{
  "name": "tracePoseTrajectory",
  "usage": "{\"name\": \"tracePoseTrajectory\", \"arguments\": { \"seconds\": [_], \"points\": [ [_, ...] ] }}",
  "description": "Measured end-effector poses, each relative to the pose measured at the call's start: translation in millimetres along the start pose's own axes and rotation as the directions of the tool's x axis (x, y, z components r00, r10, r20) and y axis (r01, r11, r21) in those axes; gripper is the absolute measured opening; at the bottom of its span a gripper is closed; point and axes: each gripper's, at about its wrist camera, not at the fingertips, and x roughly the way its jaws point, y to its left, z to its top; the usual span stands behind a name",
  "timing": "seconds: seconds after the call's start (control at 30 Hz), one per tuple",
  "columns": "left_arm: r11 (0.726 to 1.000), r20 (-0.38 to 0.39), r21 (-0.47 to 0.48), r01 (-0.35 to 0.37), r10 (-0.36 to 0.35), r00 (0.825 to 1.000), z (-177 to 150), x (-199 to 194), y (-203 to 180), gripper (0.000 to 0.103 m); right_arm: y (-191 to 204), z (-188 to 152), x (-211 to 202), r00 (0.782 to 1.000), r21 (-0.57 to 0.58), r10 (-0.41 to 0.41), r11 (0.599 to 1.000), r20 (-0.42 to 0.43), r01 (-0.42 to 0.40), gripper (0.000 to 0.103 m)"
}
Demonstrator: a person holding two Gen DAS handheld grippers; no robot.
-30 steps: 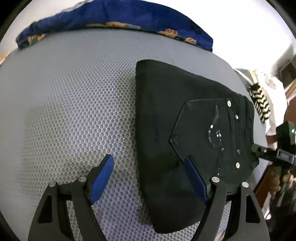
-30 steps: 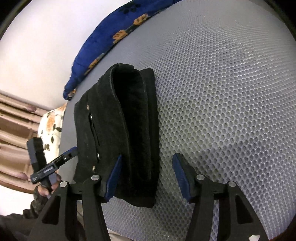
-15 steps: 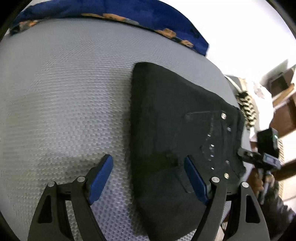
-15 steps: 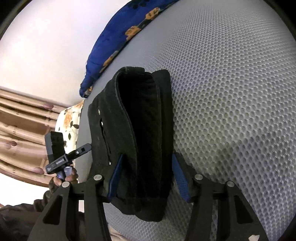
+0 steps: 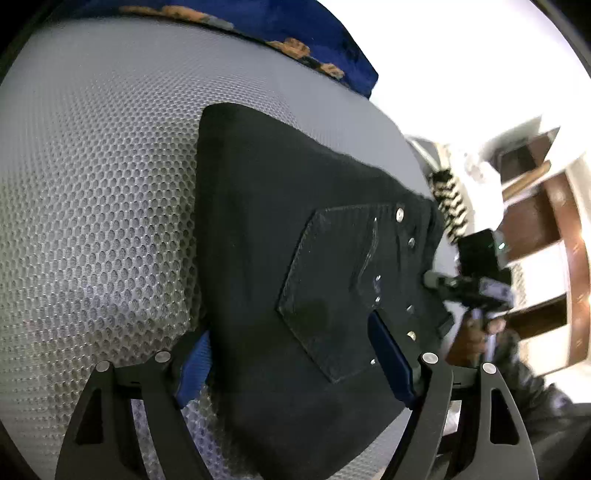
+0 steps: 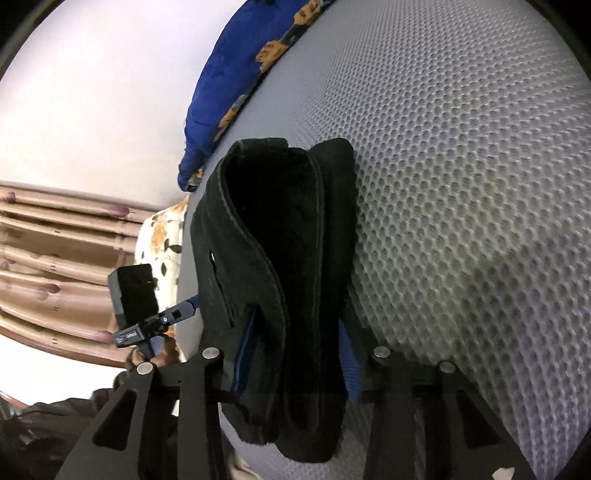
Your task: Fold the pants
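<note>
The black pants (image 5: 280, 236) lie folded into a thick bundle on the grey mesh surface (image 5: 96, 192), back pocket with metal rivets facing up. My left gripper (image 5: 291, 362) is wide open and straddles the bundle's near edge, its blue pads on either side. In the right wrist view the pants (image 6: 280, 266) show end on as stacked layers. My right gripper (image 6: 295, 365) is shut on that end of the bundle, which hangs between the blue pads and over the front.
A blue floral cushion (image 5: 295, 26) lies along the far edge of the mesh surface (image 6: 461, 184), next to a white wall. Wooden shelves (image 5: 543, 221) stand at the right. A floral cloth (image 6: 162, 240) and brown slats lie beyond the left edge.
My right gripper moved forward over the end of the folded pants and closed on it. My left gripper moved forward so the bundle's near edge sits between its open fingers.
</note>
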Motion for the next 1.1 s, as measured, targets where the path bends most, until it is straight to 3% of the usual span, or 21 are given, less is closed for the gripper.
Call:
{"name": "tracePoseTrajectory", "arguments": {
  "seconds": [0.07, 0.2, 0.33, 0.5, 0.6, 0.77, 1.1],
  "points": [
    [1.0, 0.014, 0.0, 0.002, -0.002, 1.0, 1.9, 1.6, -0.5, 0.077, 2.3, 2.7, 3.9, 1.0, -0.011, -0.001, 1.0, -0.002, 0.001, 0.036],
    [0.993, 0.06, 0.06, -0.099, 0.095, 0.994, -4.5, 0.3, -11.6, 0.068, 3.7, 4.5, 7.0, 1.0, -0.012, -0.01, 1.0, 0.025, 0.01, 0.032],
    [0.966, 0.089, 0.099, -0.238, 0.23, 0.969, -13.3, 1.1, -22.4, 0.047, 5.1, 1.6, 7.6, 0.998, 0.0, -0.027, 1.0, 0.05, 0.027, 0.031],
    [0.939, 0.106, 0.11, -0.326, 0.315, 0.943, -20.4, 0.3, -28.8, 0.042, 4.9, -2.3, 6.5, 0.996, 0.029, -0.05, 0.998, 0.068, 0.049, 0.031],
    [0.914, 0.119, 0.135, -0.383, 0.369, 0.922, -17.8, 6.6, -39.0, 0.039, 19.2, -6.1, 6.8, 0.986, -0.011, -0.135, 0.991, 0.094, 0.137, 0.031],
    [0.885, 0.129, 0.163, -0.435, 0.418, 0.899, -17.9, 6.1, -48.8, 0.028, 35.7, -10.9, 7.5, 0.97, -0.018, -0.205, 0.978, 0.133, 0.209, 0.029],
    [0.87, 0.152, 0.171, -0.462, 0.44, 0.885, -27.2, -9.3, -59.5, 0.016, 82.7, -29.0, 6.4, 0.953, -0.042, -0.259, 0.962, 0.16, 0.269, 0.023]
  ]
}}
